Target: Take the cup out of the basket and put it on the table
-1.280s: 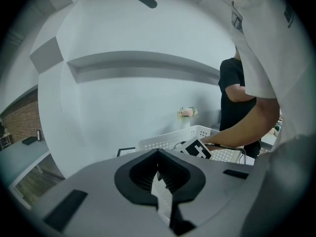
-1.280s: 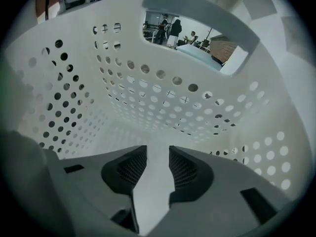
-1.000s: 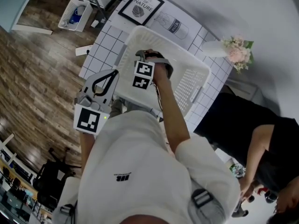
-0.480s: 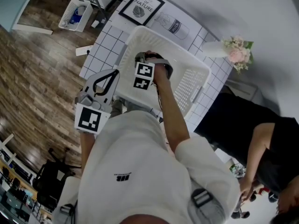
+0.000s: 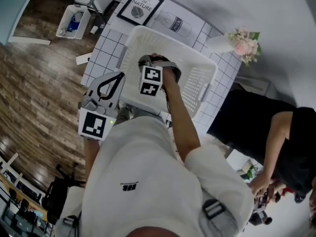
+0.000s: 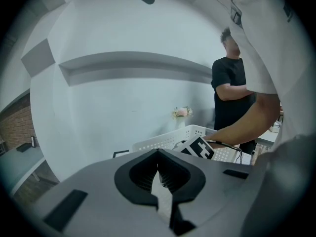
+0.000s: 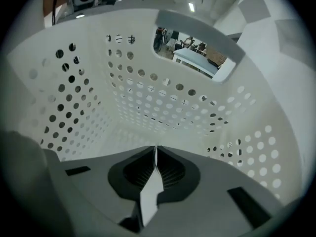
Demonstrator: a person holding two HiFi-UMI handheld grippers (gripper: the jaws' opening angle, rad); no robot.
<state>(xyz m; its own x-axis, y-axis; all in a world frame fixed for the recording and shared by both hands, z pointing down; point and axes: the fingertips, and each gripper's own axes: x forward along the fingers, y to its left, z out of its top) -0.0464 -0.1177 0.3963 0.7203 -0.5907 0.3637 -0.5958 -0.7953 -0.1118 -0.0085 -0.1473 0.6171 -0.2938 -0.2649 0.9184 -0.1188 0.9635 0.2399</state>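
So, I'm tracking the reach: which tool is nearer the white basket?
Right. The right tool is down inside the basket, its jaws just closed with nothing visible between them; the left tool hangs outside, beside its wall.

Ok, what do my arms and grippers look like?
The left gripper and right gripper are grey with black ribbed pads, each bearing a white cube of black square markers. Short white sleeves; a thin cable runs along the right arm. The right gripper's jaws just closed, nothing visible between them.
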